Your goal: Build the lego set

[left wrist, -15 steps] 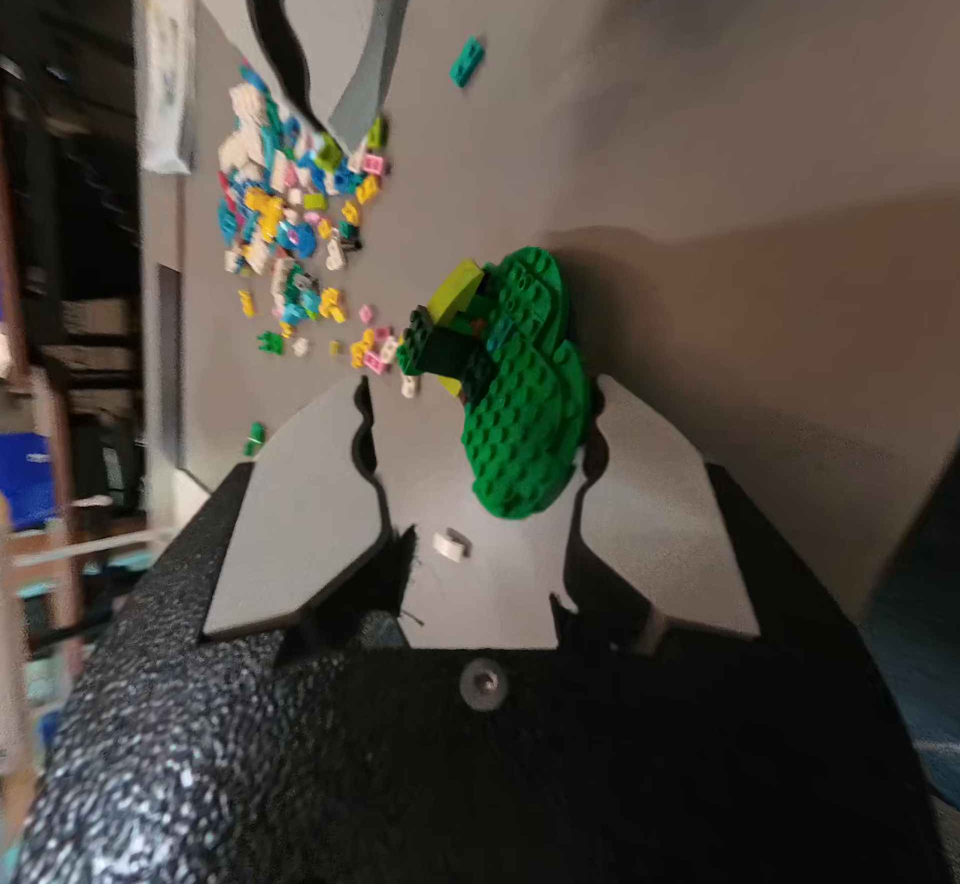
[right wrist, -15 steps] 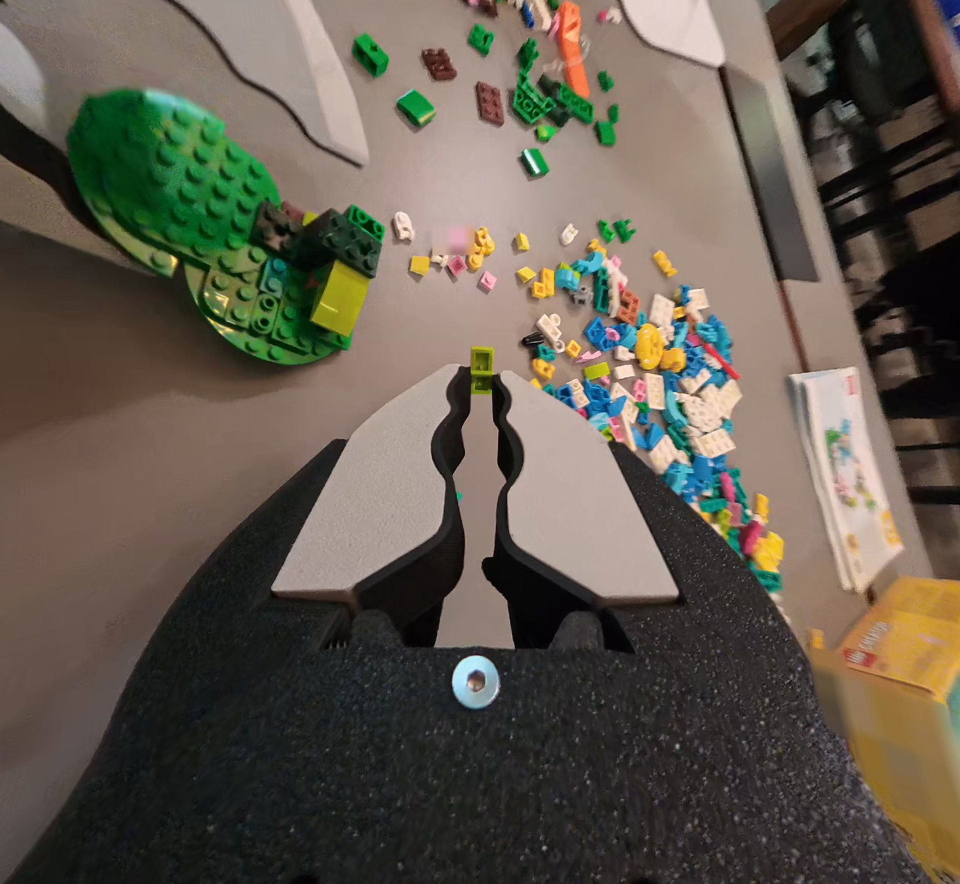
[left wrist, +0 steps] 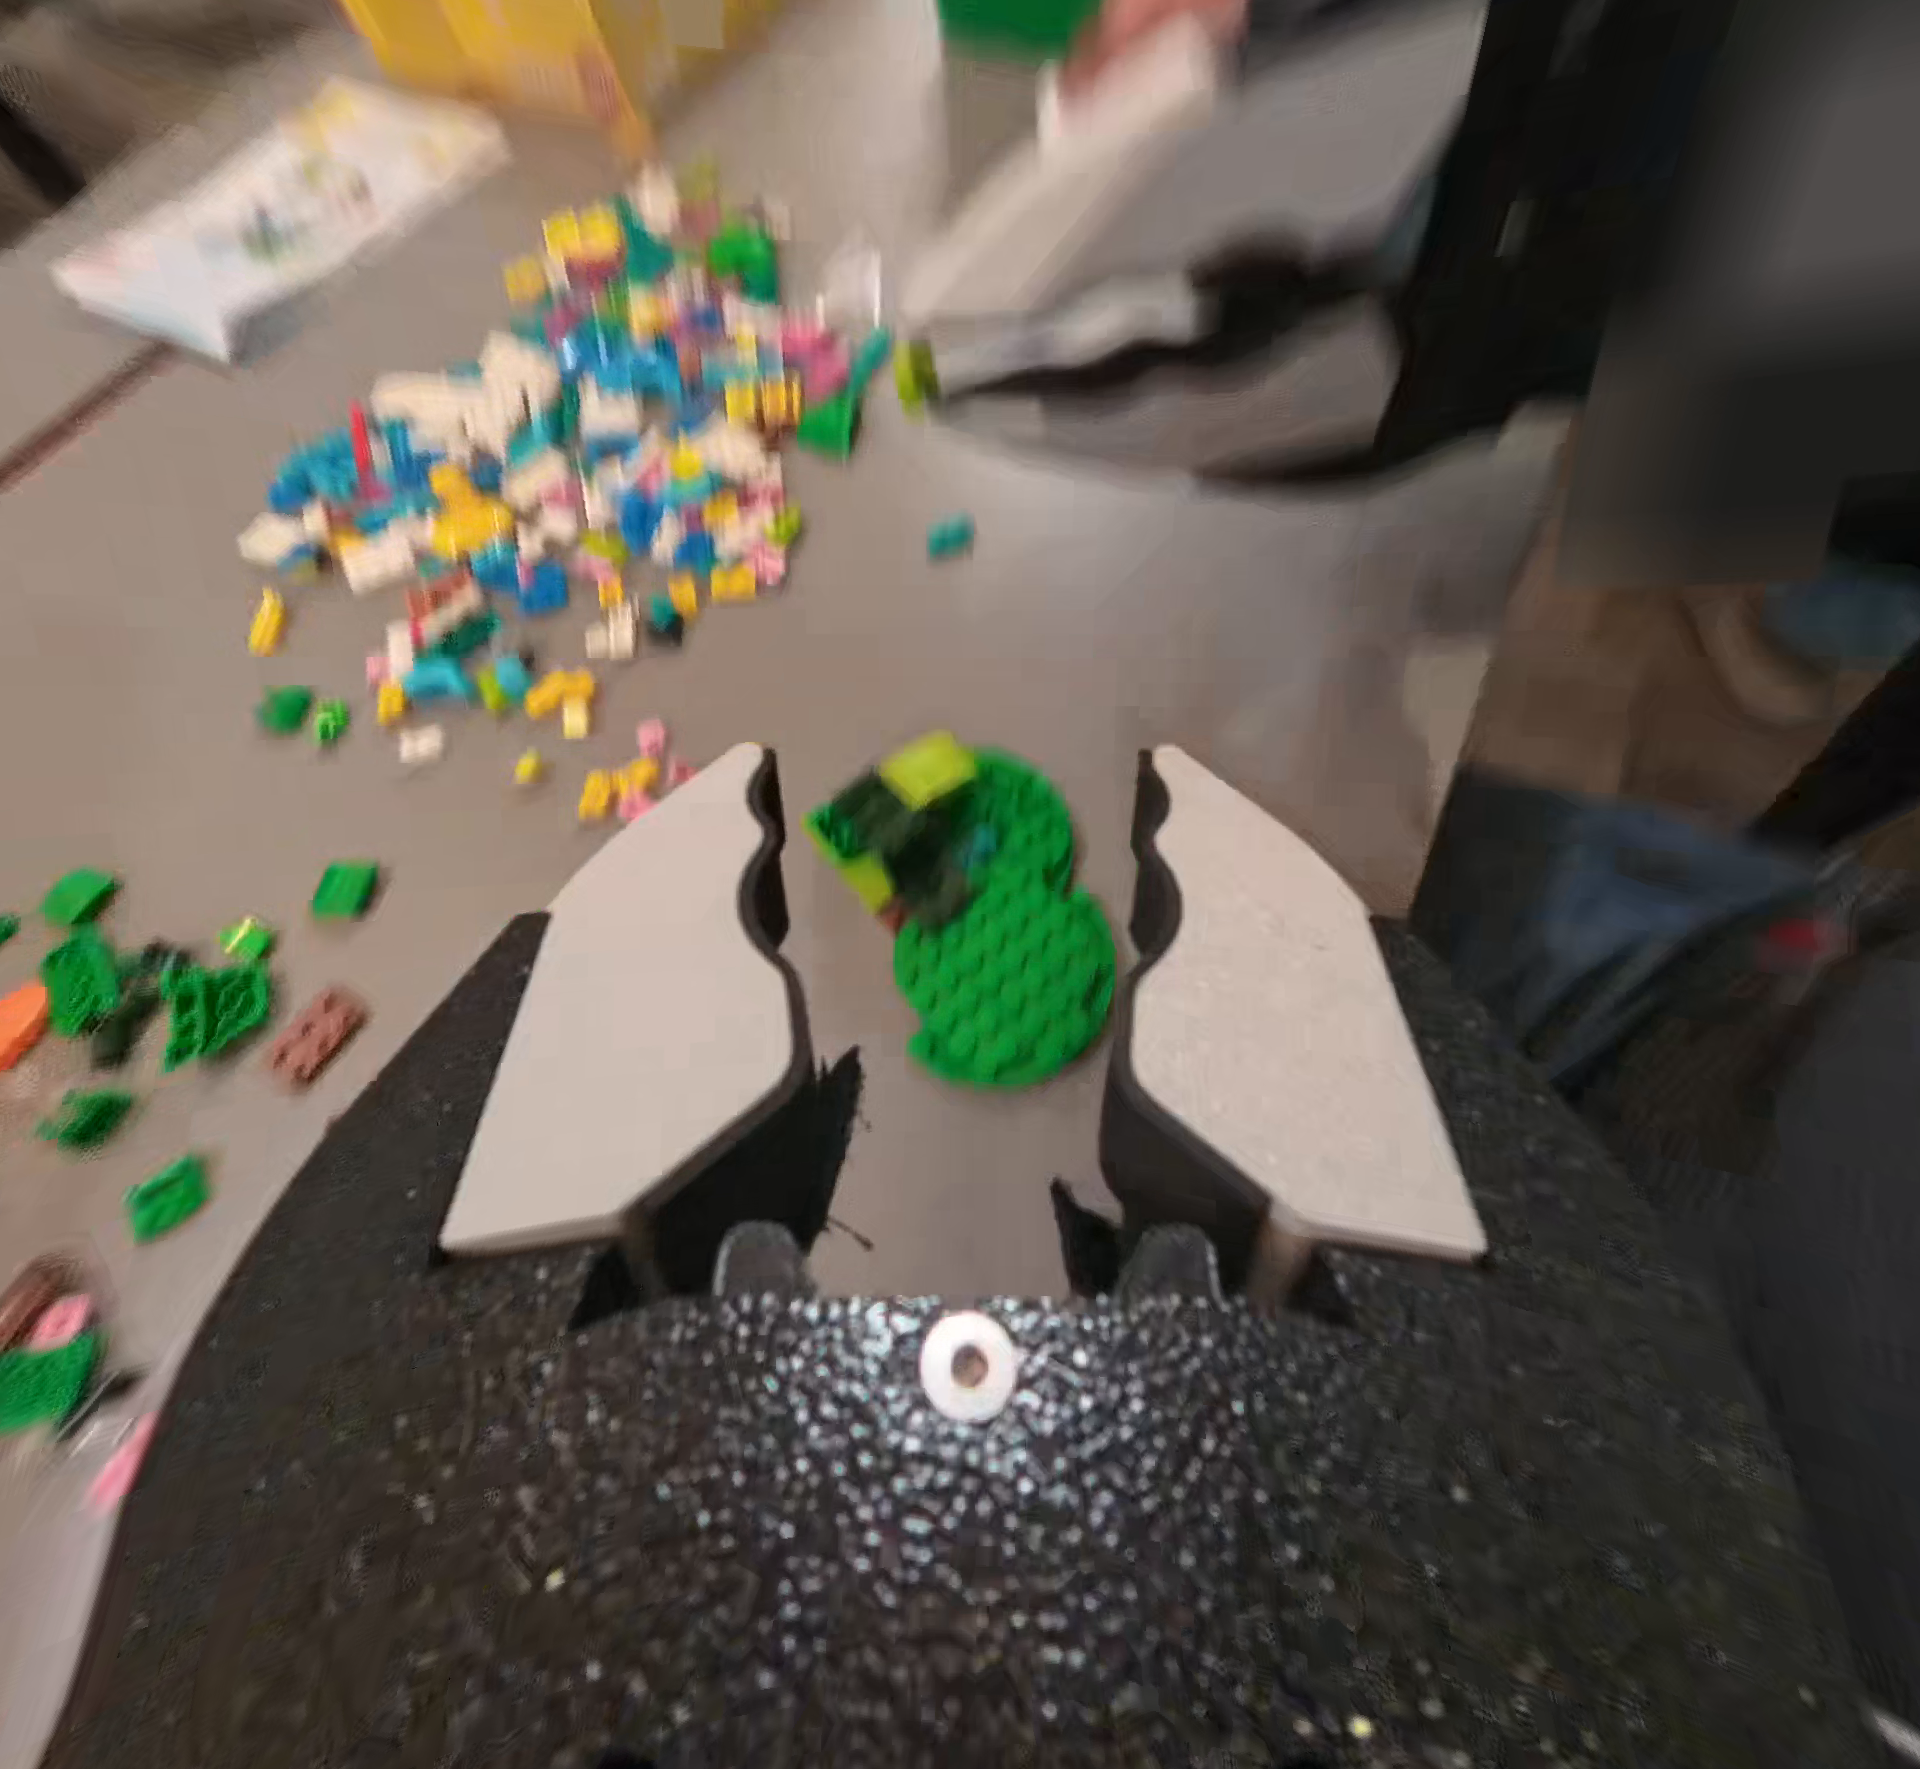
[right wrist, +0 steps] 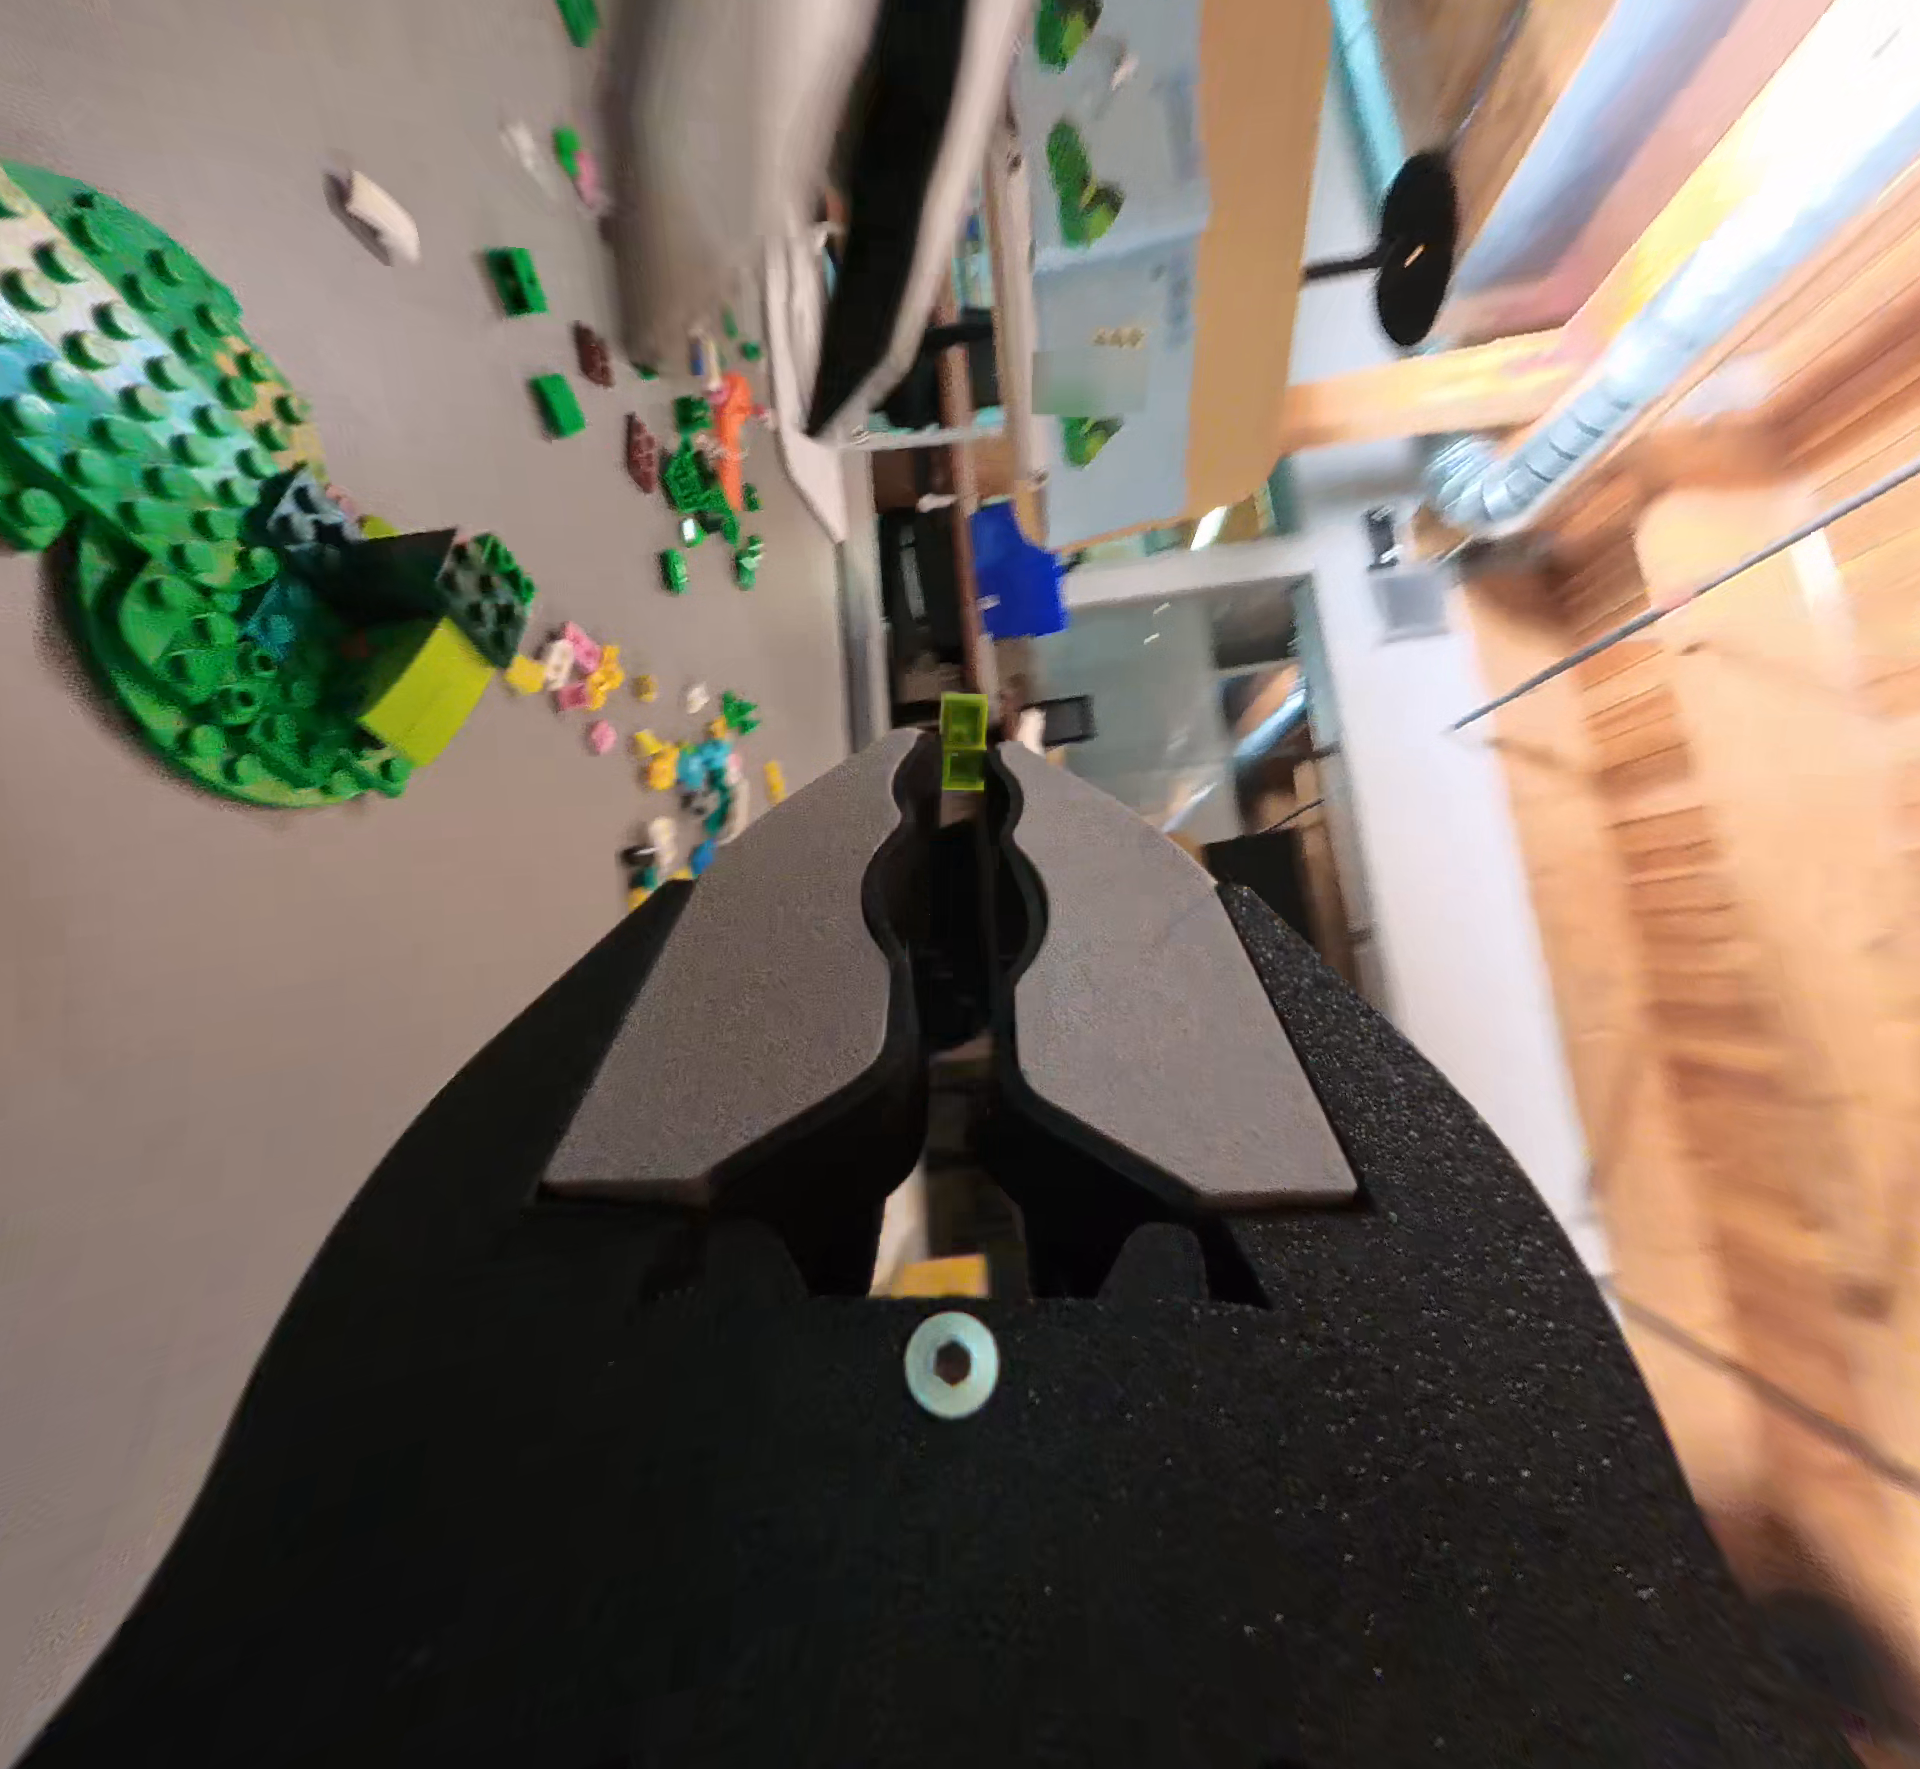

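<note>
The build is a green double-round baseplate (left wrist: pixel 1008 981) with dark green and lime bricks (left wrist: pixel 904 826) stacked on it, lying flat on the grey table. My left gripper (left wrist: pixel 956 763) is open, and the plate lies between its fingers with its right edge close to the right finger. My right gripper (right wrist: pixel 961 769) is shut on a small lime brick (right wrist: pixel 963 720) and holds it in the air, to the right of the baseplate (right wrist: pixel 135 389). It also shows blurred in the left wrist view (left wrist: pixel 1039 285), beyond the build, with the lime brick (left wrist: pixel 914 369) at its tip.
A pile of mixed coloured bricks (left wrist: pixel 540 472) lies beyond the build on the left. Loose green and brown pieces (left wrist: pixel 156 992) lie at the left edge. An instruction booklet (left wrist: pixel 281 213) and a yellow box (left wrist: pixel 540 5) sit farther back. The table edge runs along the right.
Both views have swung sharply. The left gripper now faces the plate lying flat between wider-open fingers. The right gripper has risen and rolled sideways, still holding the lime brick.
</note>
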Action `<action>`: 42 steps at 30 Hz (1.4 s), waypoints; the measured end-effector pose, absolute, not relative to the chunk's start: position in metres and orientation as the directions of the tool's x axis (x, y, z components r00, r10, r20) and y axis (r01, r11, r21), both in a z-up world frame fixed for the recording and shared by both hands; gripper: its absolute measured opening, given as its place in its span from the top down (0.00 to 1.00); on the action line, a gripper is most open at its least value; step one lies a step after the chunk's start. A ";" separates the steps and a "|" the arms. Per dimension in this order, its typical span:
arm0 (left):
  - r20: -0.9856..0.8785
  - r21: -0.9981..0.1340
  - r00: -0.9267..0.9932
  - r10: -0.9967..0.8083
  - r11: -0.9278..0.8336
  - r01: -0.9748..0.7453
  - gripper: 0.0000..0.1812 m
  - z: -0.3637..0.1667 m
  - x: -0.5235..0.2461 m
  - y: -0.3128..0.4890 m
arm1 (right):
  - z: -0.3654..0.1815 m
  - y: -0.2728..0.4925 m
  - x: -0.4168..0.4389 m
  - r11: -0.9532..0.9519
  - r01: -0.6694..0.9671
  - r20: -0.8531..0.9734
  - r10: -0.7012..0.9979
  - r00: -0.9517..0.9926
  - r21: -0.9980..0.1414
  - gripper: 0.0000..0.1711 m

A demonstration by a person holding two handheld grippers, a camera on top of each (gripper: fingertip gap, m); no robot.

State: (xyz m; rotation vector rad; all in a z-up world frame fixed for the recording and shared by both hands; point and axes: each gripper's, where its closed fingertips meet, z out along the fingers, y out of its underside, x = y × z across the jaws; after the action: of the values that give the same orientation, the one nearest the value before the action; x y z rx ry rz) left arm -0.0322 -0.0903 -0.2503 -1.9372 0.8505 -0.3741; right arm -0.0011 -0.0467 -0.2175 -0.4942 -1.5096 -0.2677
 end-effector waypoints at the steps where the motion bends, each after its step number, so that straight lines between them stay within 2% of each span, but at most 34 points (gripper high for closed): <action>1: -0.046 -0.910 0.707 -0.706 -0.262 -0.321 0.68 -0.235 -0.029 -0.088 | -0.214 -0.053 -0.005 0.888 0.453 0.997 0.059 0.058 -0.079 0.96; 3: -0.023 -0.951 0.692 -0.721 -0.197 -0.237 0.75 -0.216 -0.027 -0.086 | -0.209 -0.064 -0.012 0.899 0.437 0.996 -0.075 0.054 0.043 0.96; 6: -0.099 -0.960 0.689 -0.718 -0.114 -0.257 0.86 -0.208 -0.028 -0.083 | -0.206 -0.078 -0.018 0.899 0.407 0.980 -0.194 0.040 0.162 0.96; 14: -0.193 -0.936 0.640 -0.744 -0.056 -0.348 0.98 -0.213 -0.015 -0.085 | -0.206 -0.087 -0.020 0.888 0.393 0.962 -0.271 0.024 0.240 0.96; 18: -0.273 -0.914 0.630 -0.727 -0.008 -0.406 0.99 -0.216 -0.016 -0.083 | -0.208 -0.086 -0.021 0.889 0.386 0.961 -0.276 0.023 0.246 0.96; 20: -0.377 -0.885 0.615 -0.693 0.074 -0.460 0.99 -0.214 -0.020 -0.082 | -0.213 -0.080 -0.020 0.911 0.390 0.988 -0.155 0.017 0.136 0.90; 21: -0.457 -0.854 0.590 -0.666 0.143 -0.499 0.99 -0.213 -0.022 -0.082 | -0.220 -0.075 -0.019 0.918 0.396 1.000 -0.012 -0.009 0.015 0.89; 22: -0.543 -0.813 0.554 -0.631 0.229 -0.535 0.99 -0.212 -0.023 -0.083 | -0.229 -0.074 -0.018 0.911 0.382 0.981 0.187 -0.049 -0.154 0.89; 24: -0.704 -0.691 0.449 -0.550 0.384 -0.612 0.99 -0.214 -0.023 -0.089 | -0.237 -0.088 -0.016 0.790 0.292 0.799 0.589 -0.117 -0.539 0.89; 25: -0.773 -0.617 0.389 -0.501 0.450 -0.645 0.99 -0.216 -0.022 -0.091 | -0.234 -0.095 -0.014 0.678 0.251 0.662 0.733 -0.157 -0.691 0.89; 27: -0.864 -0.489 0.294 -0.409 0.540 -0.685 0.99 -0.222 -0.021 -0.095 | -0.225 -0.101 -0.012 0.435 0.224 0.393 0.895 -0.210 -0.872 0.89; 29: -0.905 -0.415 0.240 -0.351 0.600 -0.684 0.99 -0.226 -0.018 -0.100 | -0.220 -0.101 -0.013 0.256 0.245 0.200 0.952 -0.231 -0.935 0.89; 33: -0.941 -0.334 0.200 -0.275 0.639 -0.693 0.99 -0.227 -0.017 -0.103 | -0.234 -0.113 -0.015 0.070 0.371 -0.058 0.945 -0.322 -0.926 0.89; 39: -0.952 -0.296 0.159 -0.263 0.645 -0.705 0.99 -0.231 -0.016 -0.103 | -0.238 -0.112 -0.020 0.067 0.373 -0.064 0.943 -0.326 -0.925 0.95; 42: -0.953 -0.289 0.149 -0.263 0.649 -0.704 0.99 -0.232 -0.017 -0.103 | -0.237 -0.113 -0.019 0.060 0.363 -0.070 0.940 -0.334 -0.930 0.95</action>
State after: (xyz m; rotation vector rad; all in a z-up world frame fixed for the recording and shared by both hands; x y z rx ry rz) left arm -0.0166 -0.1034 -0.2324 -0.8705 1.4292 0.3822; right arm -0.0193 -0.1131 -0.2370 -1.3046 -1.7567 1.2665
